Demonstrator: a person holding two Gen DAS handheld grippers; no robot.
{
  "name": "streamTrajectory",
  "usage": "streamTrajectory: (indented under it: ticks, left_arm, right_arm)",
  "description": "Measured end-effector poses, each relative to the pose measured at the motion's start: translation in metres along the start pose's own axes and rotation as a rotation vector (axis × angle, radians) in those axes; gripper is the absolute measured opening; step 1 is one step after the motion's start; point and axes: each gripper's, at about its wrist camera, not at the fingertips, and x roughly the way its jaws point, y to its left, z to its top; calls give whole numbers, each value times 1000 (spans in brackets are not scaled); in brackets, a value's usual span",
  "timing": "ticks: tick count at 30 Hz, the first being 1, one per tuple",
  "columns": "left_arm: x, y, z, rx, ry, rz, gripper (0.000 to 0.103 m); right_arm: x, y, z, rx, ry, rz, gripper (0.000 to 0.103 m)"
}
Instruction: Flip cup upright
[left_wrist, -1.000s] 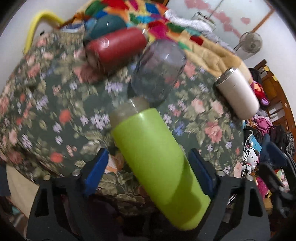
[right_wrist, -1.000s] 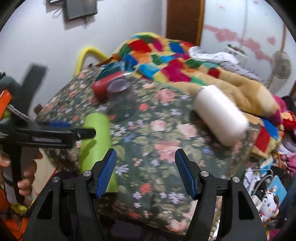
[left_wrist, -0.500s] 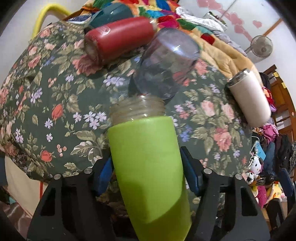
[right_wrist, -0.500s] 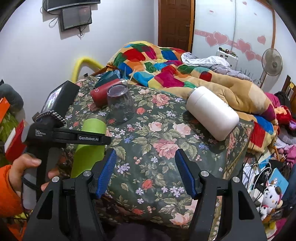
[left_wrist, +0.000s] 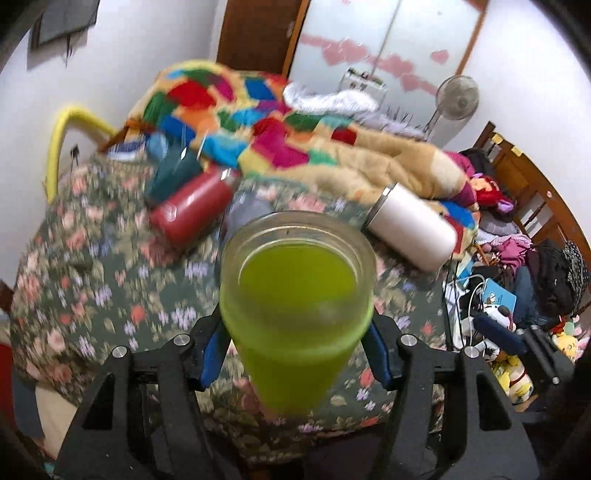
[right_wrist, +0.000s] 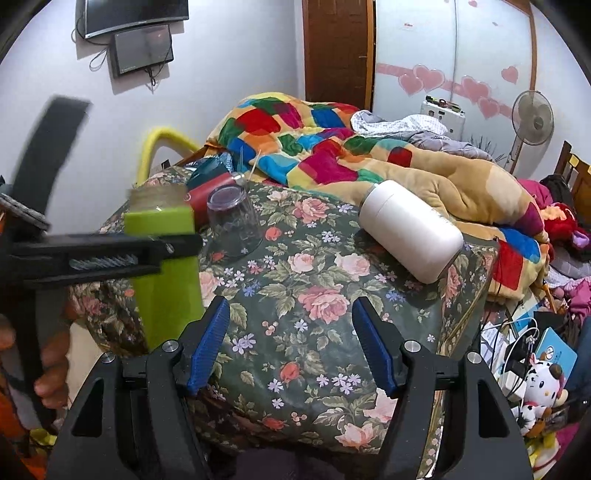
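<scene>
My left gripper (left_wrist: 295, 354) is shut on a lime-green cup (left_wrist: 295, 295) with a frosted threaded neck. I hold it with its open mouth toward the camera. In the right wrist view the green cup (right_wrist: 162, 273) stands upright, mouth up, at the left edge of the floral-covered table (right_wrist: 317, 295), clamped by the left gripper (right_wrist: 162, 247). My right gripper (right_wrist: 288, 347) is open and empty over the table's front. A white tumbler (right_wrist: 410, 232) lies on its side at the right.
A clear glass (right_wrist: 234, 221) stands mouth down behind the green cup. A red bottle (left_wrist: 192, 214) and a teal bottle (left_wrist: 173, 173) lie on their sides at the back left. A patchwork quilt (right_wrist: 314, 147) is heaped behind. Clutter fills the floor at right.
My left gripper has turned the green cup from lying on its side to upright, and the cup's open mouth now faces the left wrist camera. The right gripper has stayed still.
</scene>
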Motion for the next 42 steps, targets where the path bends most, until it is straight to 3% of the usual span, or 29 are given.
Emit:
streamTrajectory:
  ticks: [6,11,26,38,42]
  left_arm:
    - [6,-17,30,54,-66,19,63]
    - [21,-28,43,88,-71,30,62]
    - [44,-50,17,208,-36,82,62]
    - [6,-48,15,224,-44,16,63]
    - [-36,-47,11,244,-112,-19,63]
  right_arm:
    - [-1,-7,5,27,-15,-12,65]
    - [1,-15,5,48,-11,-23,66]
    - [3,-22,0,60,10,-30,66]
    - [-22,-17,3,66,-37,-41,66]
    - [-45,-13,9,69,-91,-47,66]
